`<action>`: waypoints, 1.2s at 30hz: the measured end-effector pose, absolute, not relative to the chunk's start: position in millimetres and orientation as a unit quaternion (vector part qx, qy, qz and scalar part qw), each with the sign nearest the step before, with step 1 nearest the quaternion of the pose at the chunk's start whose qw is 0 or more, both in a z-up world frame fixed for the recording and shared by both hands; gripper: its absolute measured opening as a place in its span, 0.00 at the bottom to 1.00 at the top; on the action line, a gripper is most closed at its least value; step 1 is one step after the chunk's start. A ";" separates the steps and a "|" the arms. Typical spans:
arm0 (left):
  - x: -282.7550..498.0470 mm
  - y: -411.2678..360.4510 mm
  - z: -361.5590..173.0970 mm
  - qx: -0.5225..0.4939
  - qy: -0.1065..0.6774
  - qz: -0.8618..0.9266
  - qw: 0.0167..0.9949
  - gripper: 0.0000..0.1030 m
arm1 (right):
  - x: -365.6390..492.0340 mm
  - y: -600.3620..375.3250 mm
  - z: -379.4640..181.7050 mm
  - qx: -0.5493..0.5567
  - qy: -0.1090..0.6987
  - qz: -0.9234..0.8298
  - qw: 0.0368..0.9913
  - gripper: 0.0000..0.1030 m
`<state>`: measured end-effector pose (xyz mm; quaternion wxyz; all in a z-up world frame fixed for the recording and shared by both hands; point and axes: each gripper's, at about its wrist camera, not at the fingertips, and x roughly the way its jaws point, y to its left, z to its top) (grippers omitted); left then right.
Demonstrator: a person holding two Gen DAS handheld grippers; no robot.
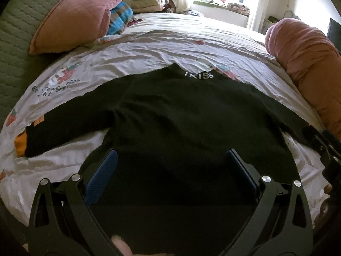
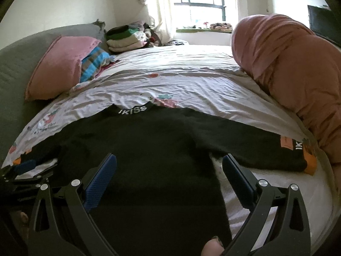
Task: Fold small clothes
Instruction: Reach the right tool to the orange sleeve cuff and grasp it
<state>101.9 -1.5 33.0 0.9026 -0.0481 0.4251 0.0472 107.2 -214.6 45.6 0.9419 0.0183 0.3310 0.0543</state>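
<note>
Item one: black long-sleeved sweatshirt (image 1: 181,117), spread flat on the white strawberry-print bedsheet (image 1: 149,49), filling the centre and lower half of both views; white collar lettering lies at the far edge, and orange cuffs (image 2: 310,164) end the sleeves.

Item two: left gripper (image 1: 172,166), jaws spread wide, blue pads over the sweatshirt's body, holding nothing.

Item three: right gripper (image 2: 170,170), likewise released, straddling the garment's right side edge, with the sleeve lying beyond its fingers.

We also note, upper left, a pink pillow (image 1: 74,19) and a folded clothes stack (image 1: 142,0); at right, a rolled pink duvet (image 2: 298,68).
</note>
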 end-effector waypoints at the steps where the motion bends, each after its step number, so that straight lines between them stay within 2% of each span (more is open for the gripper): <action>1: 106.0 -1.2 33.3 -0.049 0.425 0.047 0.903 0.92 | 109.0 -217.3 45.1 0.020 0.331 0.050 0.942 0.96; 16: 151.4 -2.0 26.4 -0.046 0.438 0.044 0.897 0.92 | 147.6 -295.7 18.9 0.097 0.364 -0.039 0.926 0.96; 31: 196.3 1.8 -6.8 -0.061 0.483 0.048 0.872 0.92 | 159.0 -408.4 -26.7 0.242 0.397 -0.150 0.873 0.96; 36: 202.5 9.9 -15.9 -0.072 0.472 0.061 0.876 0.92 | 156.4 -437.7 -42.0 0.282 0.403 -0.186 0.851 0.96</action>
